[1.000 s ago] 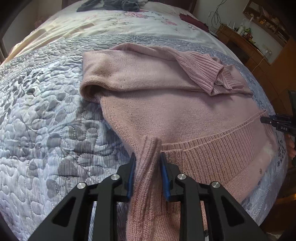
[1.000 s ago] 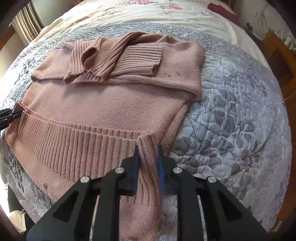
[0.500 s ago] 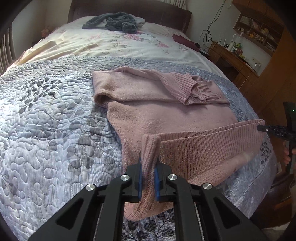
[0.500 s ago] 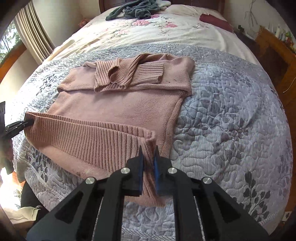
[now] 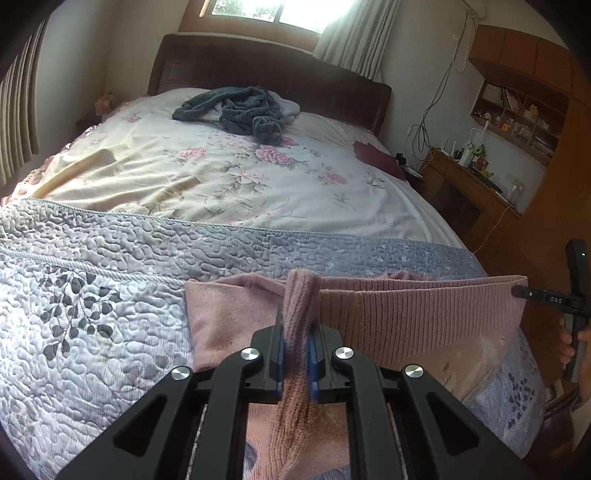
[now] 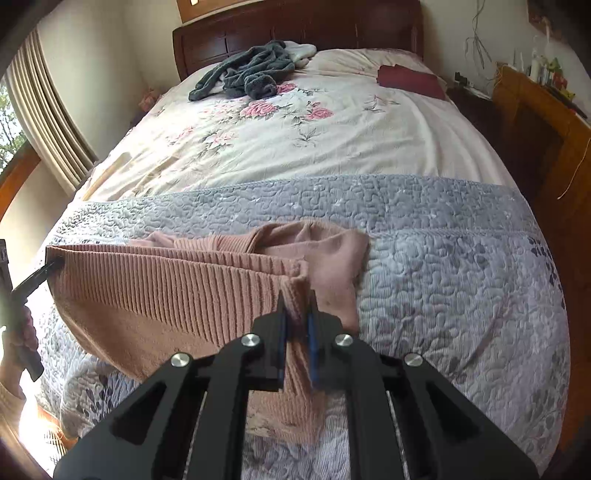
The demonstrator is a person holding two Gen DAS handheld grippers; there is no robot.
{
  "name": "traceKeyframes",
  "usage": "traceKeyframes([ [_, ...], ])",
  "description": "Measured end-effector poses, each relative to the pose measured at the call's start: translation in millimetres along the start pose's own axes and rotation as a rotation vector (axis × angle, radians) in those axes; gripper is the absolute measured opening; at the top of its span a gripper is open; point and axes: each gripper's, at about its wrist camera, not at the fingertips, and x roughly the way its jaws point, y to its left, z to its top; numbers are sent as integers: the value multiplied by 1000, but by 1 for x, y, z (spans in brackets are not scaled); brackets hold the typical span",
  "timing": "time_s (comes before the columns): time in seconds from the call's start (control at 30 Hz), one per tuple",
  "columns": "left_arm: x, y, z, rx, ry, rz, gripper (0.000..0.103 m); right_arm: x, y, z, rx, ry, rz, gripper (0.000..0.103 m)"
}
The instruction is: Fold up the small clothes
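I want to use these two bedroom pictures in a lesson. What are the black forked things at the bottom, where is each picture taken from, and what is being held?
Each black fork is a hand-held two-finger gripper; a person carries one in each hand. A camera on each looks forward along its fingers. One picture comes from the left gripper, the other from the right gripper. Both are clamped on the ribbed hem of a pink sweater, lifted above a grey quilt. A dark green garment lies near the headboard.

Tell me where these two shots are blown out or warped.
Left wrist view: window overexposed white at top; fisheye bends the headboard, corners vignetted black. Right wrist view: glare at the bottom-left floor; curtain bowed by distortion.
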Motion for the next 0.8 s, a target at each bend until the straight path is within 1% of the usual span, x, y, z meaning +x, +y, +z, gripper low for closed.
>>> traceKeyframes([
  [0.07,21,7,14,-14,5,5,9,17,-1,20,1,6,-15,8],
  [0.17,53,19,29,-27,23,37,9,47,-3,44,5,27,-42,8],
  [0.33,102,37,31,-48,71,78,9,102,-9,63,27,86,-79,8],
  [0.5,147,50,16,-55,149,117,9,153,-18,64,58,156,-100,8],
  [0.6,169,57,5,-62,199,146,10,178,-23,56,66,198,-133,8],
  [0.7,186,66,-5,-93,254,164,12,198,-28,47,73,238,-142,9],
  [0.73,188,69,-8,-110,270,163,15,201,-28,44,68,246,-146,12],
  [0.8,187,75,-12,-137,280,161,17,200,-28,38,58,247,-155,21],
])
